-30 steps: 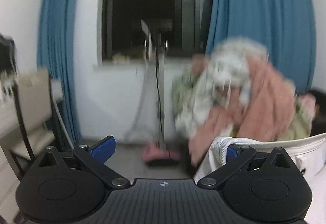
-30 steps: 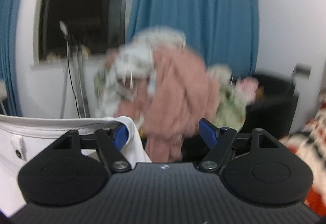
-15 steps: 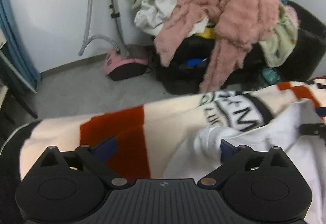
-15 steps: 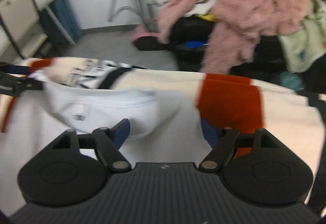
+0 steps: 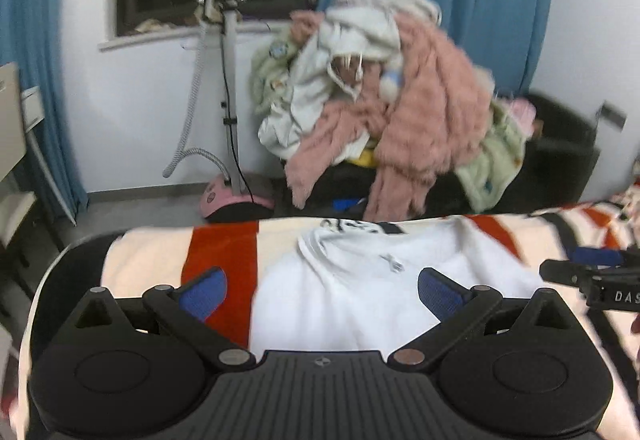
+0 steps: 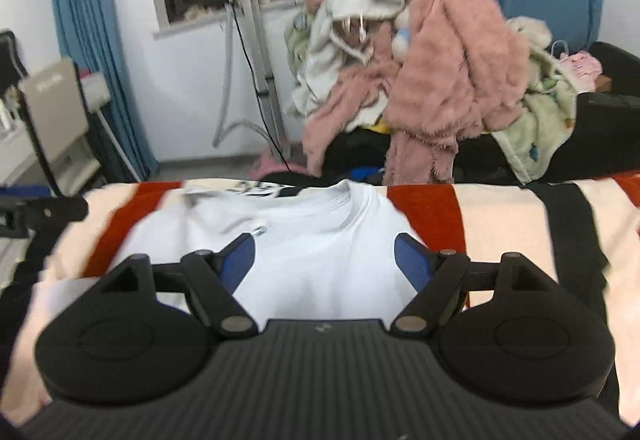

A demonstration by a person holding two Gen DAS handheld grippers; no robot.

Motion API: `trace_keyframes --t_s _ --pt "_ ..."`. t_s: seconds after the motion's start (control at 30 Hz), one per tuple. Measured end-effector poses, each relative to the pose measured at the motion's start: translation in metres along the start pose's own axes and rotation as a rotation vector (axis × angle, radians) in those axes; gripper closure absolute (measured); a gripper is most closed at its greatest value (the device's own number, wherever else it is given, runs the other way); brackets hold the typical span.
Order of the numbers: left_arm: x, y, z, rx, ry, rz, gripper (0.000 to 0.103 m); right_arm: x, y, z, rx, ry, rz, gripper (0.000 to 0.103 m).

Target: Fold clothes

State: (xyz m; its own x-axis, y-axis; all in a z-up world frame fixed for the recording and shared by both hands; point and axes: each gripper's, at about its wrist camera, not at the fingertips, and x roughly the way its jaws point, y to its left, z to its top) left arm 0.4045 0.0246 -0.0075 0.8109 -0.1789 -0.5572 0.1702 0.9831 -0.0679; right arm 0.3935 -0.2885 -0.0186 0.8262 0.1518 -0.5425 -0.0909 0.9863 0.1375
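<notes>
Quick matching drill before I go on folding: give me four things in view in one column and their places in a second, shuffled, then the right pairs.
Things:
1. white cotton T-shirt
2. fluffy pink fleece robe
3. pink-based garment steamer on a metal pole
4. red, cream and black striped blanket

Places:
A. standing on the floor under the window
B. spread flat as the work surface
C. lying on the blanket, collar away from the cameras
D. heaped on the clothes pile in front of the blue curtain

Pairs: 1-C, 2-D, 3-A, 4-B
</notes>
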Motion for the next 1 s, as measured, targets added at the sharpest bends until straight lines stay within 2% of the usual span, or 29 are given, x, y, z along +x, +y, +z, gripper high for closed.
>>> trace_keyframes --t_s 0.13,0.3,0.47,0.63,0.8,0.9,1.0 --pt "-0.104 -0.017 -0.04 -0.053 -0.074 0.0 0.0 -0.096 0.016 -0.038 0.04 -0.083 0.021 0.025" --pt "-0.205 -0.034 -0.103 -0.111 -0.076 0.036 0.0 -0.198 0.04 -0.086 0.004 -0.12 0.012 0.025" --pt "-0.258 -0.039 -0.147 -0.161 -0.049 0.034 0.001 -0.265 0.051 -0.117 0.034 -0.168 0.022 0.025" --pt "-0.278 -0.043 -0.171 -0.161 -0.087 0.047 0.001 -0.288 0.053 -0.148 0.039 -0.227 0.024 0.025" --pt "-0.26 -0.031 -0.191 -0.242 -0.111 0.045 0.002 -0.288 0.047 -0.185 0.054 -0.287 0.017 0.025" --pt "-0.24 -0.02 -0.196 -0.294 -0.108 0.066 0.004 -0.277 0.039 -0.201 0.095 -0.269 0.031 0.025" --pt "-0.225 -0.016 -0.197 -0.278 -0.118 0.091 0.005 -0.263 0.038 -0.203 0.08 -0.259 0.039 0.025"
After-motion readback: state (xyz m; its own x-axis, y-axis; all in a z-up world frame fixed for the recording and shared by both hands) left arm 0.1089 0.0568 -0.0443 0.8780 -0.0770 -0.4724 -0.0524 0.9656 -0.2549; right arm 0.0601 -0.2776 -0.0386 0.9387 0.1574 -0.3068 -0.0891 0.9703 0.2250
